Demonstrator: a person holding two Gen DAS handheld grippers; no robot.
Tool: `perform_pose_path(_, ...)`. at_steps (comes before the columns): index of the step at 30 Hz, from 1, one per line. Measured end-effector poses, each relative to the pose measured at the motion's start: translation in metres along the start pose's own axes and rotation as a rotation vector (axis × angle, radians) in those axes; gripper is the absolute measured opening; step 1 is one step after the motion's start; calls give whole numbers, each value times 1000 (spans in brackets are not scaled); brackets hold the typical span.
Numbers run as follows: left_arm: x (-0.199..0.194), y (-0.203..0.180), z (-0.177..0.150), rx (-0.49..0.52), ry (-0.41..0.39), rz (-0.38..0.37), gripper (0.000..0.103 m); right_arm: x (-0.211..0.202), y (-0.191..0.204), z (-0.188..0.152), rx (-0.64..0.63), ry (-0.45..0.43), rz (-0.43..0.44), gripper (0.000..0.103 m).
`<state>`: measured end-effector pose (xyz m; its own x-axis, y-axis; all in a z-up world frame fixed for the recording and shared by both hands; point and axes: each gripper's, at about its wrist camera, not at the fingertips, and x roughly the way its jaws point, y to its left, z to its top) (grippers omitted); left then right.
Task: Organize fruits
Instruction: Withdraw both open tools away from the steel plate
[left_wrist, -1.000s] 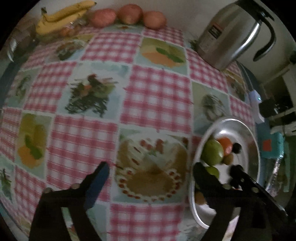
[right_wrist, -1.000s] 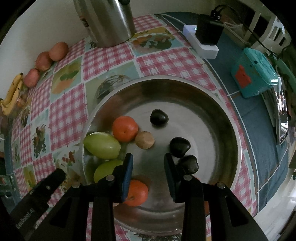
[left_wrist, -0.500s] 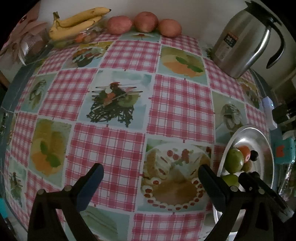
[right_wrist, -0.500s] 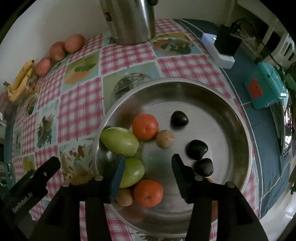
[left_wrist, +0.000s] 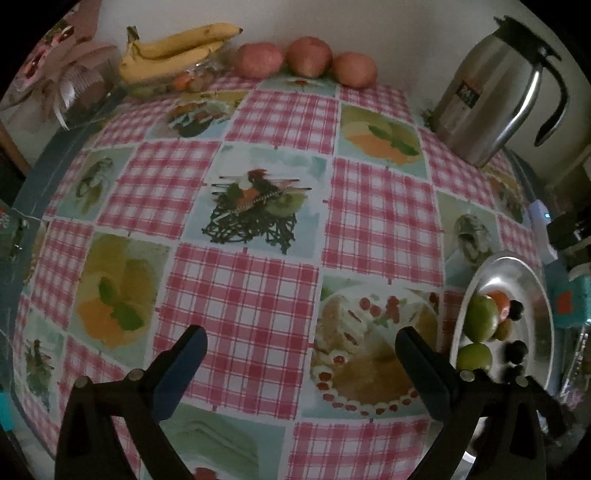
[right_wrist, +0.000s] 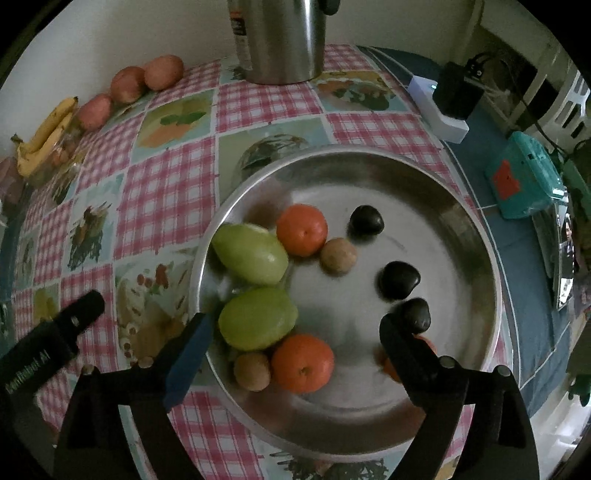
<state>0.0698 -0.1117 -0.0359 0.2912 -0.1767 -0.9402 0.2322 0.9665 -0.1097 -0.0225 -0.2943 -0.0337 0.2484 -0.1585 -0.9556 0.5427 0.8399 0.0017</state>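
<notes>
- Left wrist view: left tool (left_wrist: 299, 354) spread wide, nothing between the fingers, over checked worktop (left_wrist: 243, 295); bananas (left_wrist: 173, 48) and three apples (left_wrist: 306, 59) along far edge; steel jug (left_wrist: 491, 99) label unreadable.
- Right wrist view: right tool (right_wrist: 295, 336) opening — pinching nothing — above steel plate (right_wrist: 461, 221) holding green fruits (right_wrist: 255, 321), oranges (right_wrist: 301, 229), dark fruits (right_wrist: 399, 280); teal box (right_wrist: 524, 181) seen only here.

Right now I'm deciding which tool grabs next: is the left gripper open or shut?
Open. The left gripper has its fingers spread wide over the checked tablecloth, nothing between them.
</notes>
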Motion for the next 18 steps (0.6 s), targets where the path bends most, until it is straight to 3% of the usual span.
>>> perform_pose_path(7, -16, 16, -16, -57, 0, 47, 103, -8, 9, -23, -50, -24, -16, 92)
perform_pose_path(11, -28, 20, -24, -33, -27, 135, 103, -18, 13, -32, -62, -53, -15, 92)
perform_pose_path(18, -42, 25, -43, 6, -18, 140, 103, -31, 12, -53, -65, -81, -28, 92)
